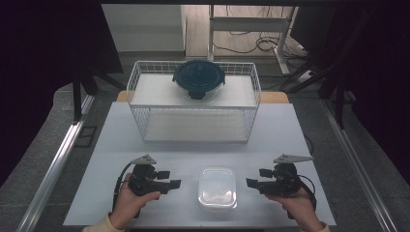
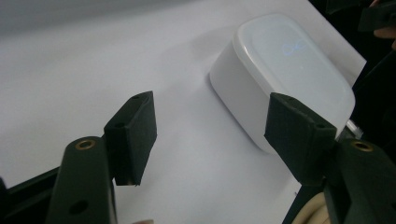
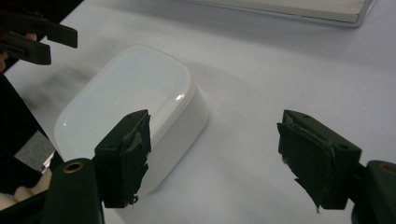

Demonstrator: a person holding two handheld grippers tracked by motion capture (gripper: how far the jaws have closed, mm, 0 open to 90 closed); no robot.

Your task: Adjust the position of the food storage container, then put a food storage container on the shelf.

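Left gripper point(image 1: 175, 179) is released, jaws apart around bare tabletop, just left of the white lidded box point(image 1: 217, 188). Right gripper point(image 1: 252, 178) stands likewise spread and empty, just right of the box. The box sits between them near the table's point(image 1: 121, 140) front edge, touching neither. Beyond it lies open tabletop up to the wire rack point(image 1: 193, 104), whose upper shelf holds a dark-lidded round container point(image 1: 198, 79).

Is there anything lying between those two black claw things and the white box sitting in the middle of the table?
Nothing visible. The white box sits alone on bare table, with the left gripper and the right gripper open on either side. The wire rack holding the dark-lidded bowl stands farther back.
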